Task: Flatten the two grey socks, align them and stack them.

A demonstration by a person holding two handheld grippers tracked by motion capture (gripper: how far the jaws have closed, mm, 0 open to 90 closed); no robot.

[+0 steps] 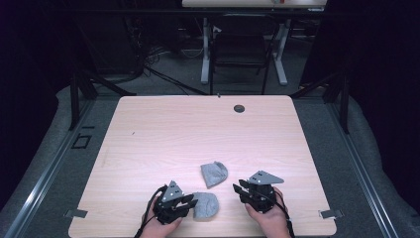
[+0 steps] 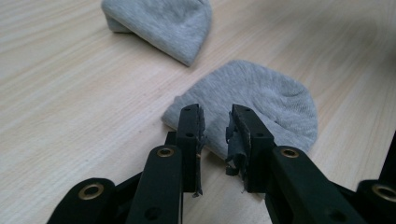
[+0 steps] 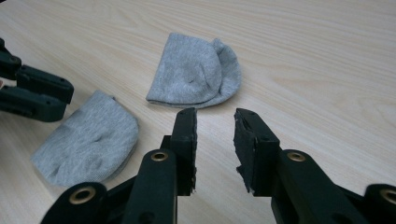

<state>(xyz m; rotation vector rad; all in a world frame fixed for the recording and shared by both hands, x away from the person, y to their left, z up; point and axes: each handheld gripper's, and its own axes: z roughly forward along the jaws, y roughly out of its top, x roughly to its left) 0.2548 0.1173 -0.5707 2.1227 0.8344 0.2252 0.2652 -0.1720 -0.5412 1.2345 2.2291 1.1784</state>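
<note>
My left gripper (image 1: pixel 190 201) hangs over the near grey sock (image 1: pixel 205 206), jaws parted, gripping nothing. My right gripper (image 1: pixel 239 188), jaws apart and empty, sits just beside the farther folded sock (image 1: pixel 214 173) on the table (image 1: pixel 163 129).

Pale wooden table (image 1: pixel 163 134), round dark grommet (image 1: pixel 239 108), black chair (image 1: pixel 240 49) beyond, grey floor (image 1: pixel 163 69)

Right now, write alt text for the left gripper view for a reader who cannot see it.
Two black tongs stand open, nothing between them, just above the near edge of a folded grey sock lying flat on a pale wooden table. A second folded grey sock lies farther off at the top of the picture, apart from the first.
</note>
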